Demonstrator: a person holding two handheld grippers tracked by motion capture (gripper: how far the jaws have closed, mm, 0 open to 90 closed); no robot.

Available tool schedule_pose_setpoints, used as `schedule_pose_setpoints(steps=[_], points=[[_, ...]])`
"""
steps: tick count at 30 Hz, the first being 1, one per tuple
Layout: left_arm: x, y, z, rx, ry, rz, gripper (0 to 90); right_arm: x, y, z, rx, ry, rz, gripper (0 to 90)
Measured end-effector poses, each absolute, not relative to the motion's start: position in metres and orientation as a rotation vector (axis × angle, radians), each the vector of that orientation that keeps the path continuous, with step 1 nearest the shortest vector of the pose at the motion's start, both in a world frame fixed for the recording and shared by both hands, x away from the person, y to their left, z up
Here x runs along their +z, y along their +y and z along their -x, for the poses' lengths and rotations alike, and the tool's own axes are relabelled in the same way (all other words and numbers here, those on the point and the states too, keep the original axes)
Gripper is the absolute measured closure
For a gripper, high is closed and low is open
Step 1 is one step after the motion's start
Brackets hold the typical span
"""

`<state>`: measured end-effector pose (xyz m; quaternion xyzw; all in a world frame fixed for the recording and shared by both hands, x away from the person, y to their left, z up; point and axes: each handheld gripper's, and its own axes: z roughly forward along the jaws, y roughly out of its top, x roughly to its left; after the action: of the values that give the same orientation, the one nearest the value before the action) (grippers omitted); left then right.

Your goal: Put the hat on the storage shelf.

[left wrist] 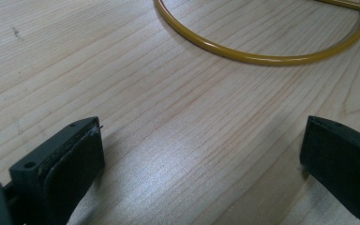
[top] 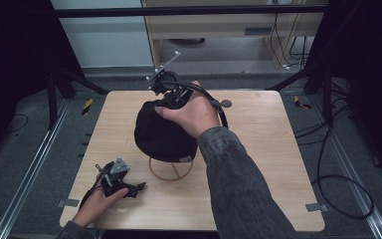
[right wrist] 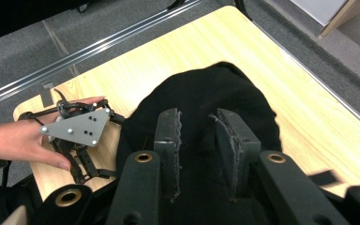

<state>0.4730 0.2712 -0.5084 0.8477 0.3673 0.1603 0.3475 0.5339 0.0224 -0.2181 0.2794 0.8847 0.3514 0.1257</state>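
- Black hat (top: 160, 130) sits on a yellow wire stand (top: 171, 169) at the table's (top: 258, 164) middle.
- Right gripper (right wrist: 198, 140) pinches the hat's top.
- Left gripper (top: 129, 186) rests near-left, jaws apart, empty.

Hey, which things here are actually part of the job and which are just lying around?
In the job: black hat; yellow wire stand under it; right hand-held gripper, jaws on the hat's top.
Just about: left hand-held gripper, open on the table; floor cables.
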Motion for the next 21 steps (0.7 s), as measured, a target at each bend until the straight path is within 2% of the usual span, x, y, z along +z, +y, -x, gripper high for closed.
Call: schedule_pose_setpoints(steps=[21], points=[[-0.509,0.271,-0.473,0.419,0.952,-2.195,0.0,-0.218,-0.014,-0.515,1.054,2.508,-0.841,71.6]])
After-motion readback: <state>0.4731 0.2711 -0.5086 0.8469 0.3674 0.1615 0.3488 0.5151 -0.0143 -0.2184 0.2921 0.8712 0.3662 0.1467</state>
